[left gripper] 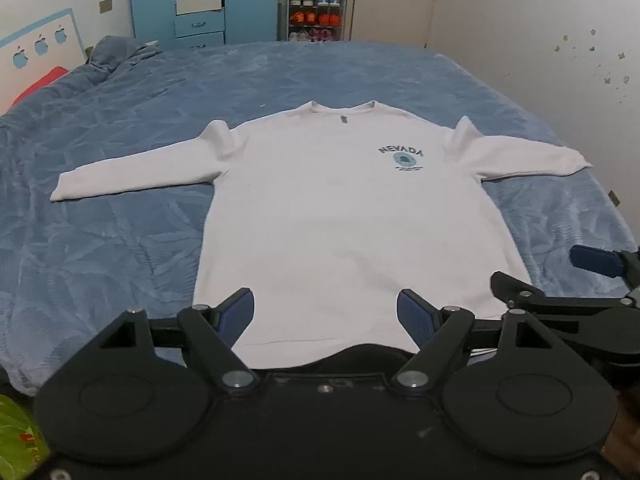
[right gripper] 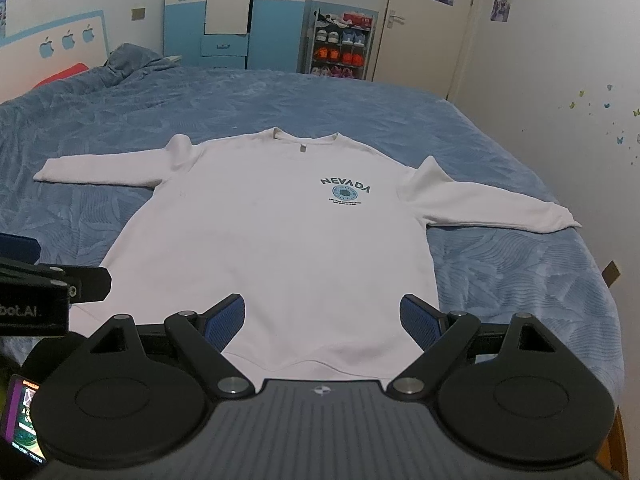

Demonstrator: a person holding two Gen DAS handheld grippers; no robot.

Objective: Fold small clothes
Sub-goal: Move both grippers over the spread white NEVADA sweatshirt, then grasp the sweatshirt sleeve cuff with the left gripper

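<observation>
A white sweatshirt [left gripper: 344, 216] lay flat and face up on the blue bed [left gripper: 120, 220], sleeves stretched out to either side, collar at the far end and hem nearest the cameras. The left tool [left gripper: 325, 312] hung just above the hem with its jaws spread wide, grasping nothing; the right tool [right gripper: 322, 318] sat beside it in the same released state, also over the hem. No fold looked begun. The likely trouble was the plush bed cover: a pinch taken too deep could gather bedding with the hem, or catch only the top layer of cloth, so the fold would drag and skew. Uneven lifting by the two tools could twist the body. The hem's middle was hidden behind each tool's housing, and the small lettering under the chest print [right gripper: 346, 192] was unreadable
</observation>
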